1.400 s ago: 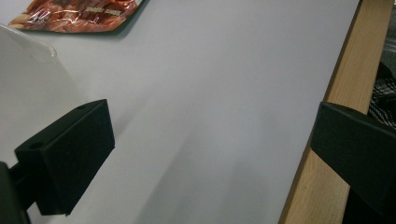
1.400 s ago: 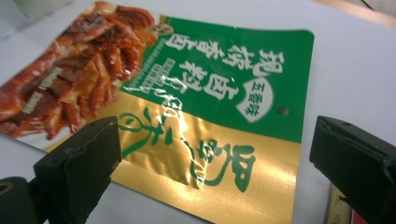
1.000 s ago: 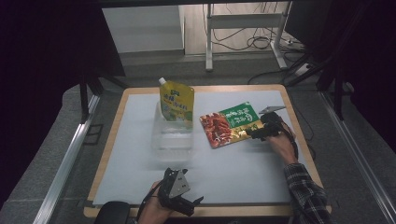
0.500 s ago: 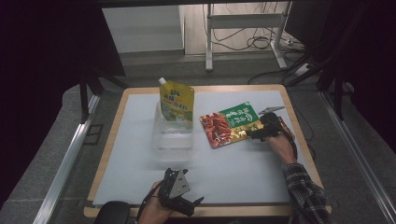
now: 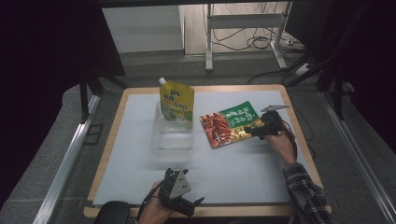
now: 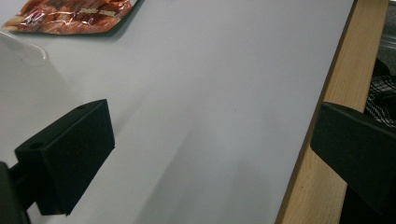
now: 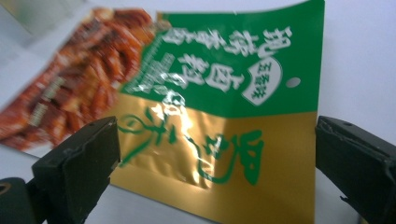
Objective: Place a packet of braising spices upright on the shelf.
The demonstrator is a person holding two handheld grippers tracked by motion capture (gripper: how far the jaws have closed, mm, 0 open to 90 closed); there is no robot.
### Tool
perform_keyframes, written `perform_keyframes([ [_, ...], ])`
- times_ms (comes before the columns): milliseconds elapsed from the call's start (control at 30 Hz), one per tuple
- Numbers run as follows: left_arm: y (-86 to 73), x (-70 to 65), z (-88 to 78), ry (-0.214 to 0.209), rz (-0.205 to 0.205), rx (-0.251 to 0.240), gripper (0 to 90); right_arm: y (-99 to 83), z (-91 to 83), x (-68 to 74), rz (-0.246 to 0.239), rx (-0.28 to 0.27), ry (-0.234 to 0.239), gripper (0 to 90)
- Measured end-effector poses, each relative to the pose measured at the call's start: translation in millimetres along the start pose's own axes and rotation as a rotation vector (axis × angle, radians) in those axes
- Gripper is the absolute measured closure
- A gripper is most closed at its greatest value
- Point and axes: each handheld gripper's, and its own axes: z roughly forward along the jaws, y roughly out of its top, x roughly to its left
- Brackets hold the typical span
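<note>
Wood-edged table (image 5: 299, 121), grey floor (image 5: 51, 154), cables (image 5: 261, 42)

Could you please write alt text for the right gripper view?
The right gripper stands open, its black jaws either side of the gold end of a green, gold and red snack packet lying flat on the white table mat.

Site: I read this as a lab or test bay | bench: wood-edged table (image 5: 110, 140) under a white sheet (image 5: 243, 163), standing alone | surround: dark curtains (image 5: 46, 42) on both sides, metal rails (image 5: 60, 172) along the grey floor | back: loose cables (image 5: 261, 42) around a metal stand (image 5: 208, 37)
</note>
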Motion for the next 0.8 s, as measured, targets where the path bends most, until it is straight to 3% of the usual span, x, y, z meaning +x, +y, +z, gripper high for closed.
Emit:
perform_keyframes([
  [167,0.2,-0.5,0.3,-0.002,0.001,0.0,0.0,2.3,-1.2,4.6,0.001,-0.027,0.017,1.5],
  [300,0.2,-0.7,0.5,-0.003,0.003,0.001,0.0,1.3,4.2,7.9,0.023,0.001,0.068,2.0],
  [400,0.4,-1.0,0.5,-0.004,0.005,-0.001,0.0,0.7,11.0,12.9,-0.001,0.037,0.053,2.4],
  [700,0.6,-3.6,2.5,-0.002,0.032,0.018,0.0,3.8,17.5,15.0,0.034,0.082,0.037,2.8],
  [733,0.8,-3.8,2.5,0.0,0.034,0.019,0.0,4.0,18.1,14.7,0.035,0.092,0.024,4.6],
  [800,0.8,-3.9,2.5,0.002,0.035,0.018,0.0,4.2,17.4,15.3,0.03,0.093,-0.001,16.7],
])
